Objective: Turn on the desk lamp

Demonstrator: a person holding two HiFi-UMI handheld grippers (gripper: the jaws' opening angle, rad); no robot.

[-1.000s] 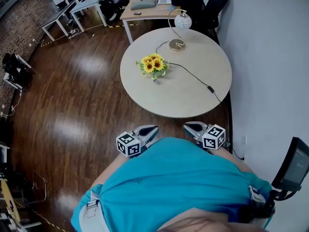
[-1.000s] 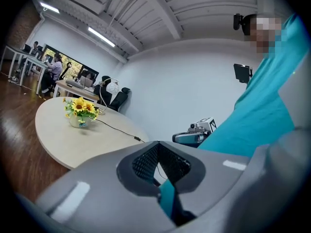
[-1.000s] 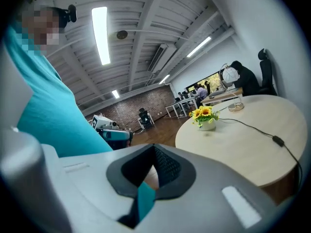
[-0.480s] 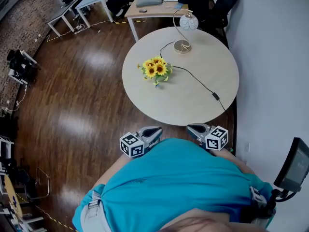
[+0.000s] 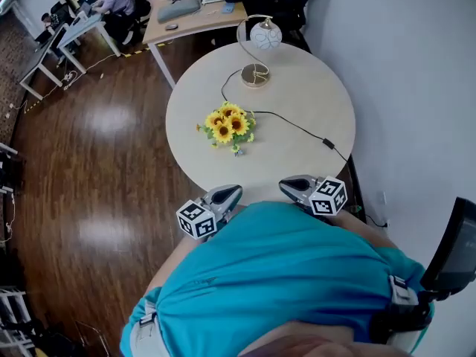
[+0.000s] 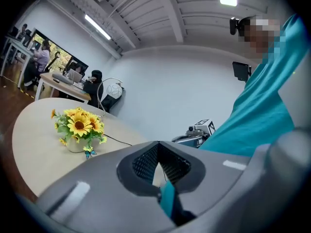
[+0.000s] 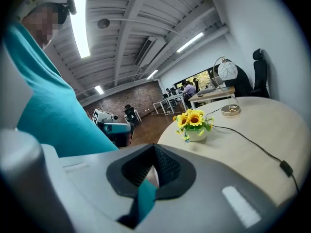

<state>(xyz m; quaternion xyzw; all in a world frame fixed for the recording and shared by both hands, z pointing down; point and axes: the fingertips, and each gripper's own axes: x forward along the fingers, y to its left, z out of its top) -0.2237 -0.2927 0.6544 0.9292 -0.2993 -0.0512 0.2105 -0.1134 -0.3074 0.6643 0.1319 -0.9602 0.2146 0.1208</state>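
1. The left gripper [image 6: 158,149] had its jaws closed tip to tip, with nothing between them.
2. Ahead and to its left, sunflowers [image 6: 77,125] stood in a vase on a round table [image 6: 29,149].
3. Farther off beyond them stood the lamp [image 6: 114,89]; its cord [image 6: 119,141] lay across the table toward the jaws.
4. The right gripper [image 6: 197,134] showed just to the right, beside a teal shirt [image 6: 262,110].

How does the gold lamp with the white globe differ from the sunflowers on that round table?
The gold-stemmed desk lamp with a white globe shade is tall and thin; the yellow sunflowers in a small white pot are low and bushy. The lamp stands near the far edge of the round beige table; the sunflowers sit nearer its middle. A black cord with an inline switch runs from the lamp; the sunflowers have none. Both stand upright.
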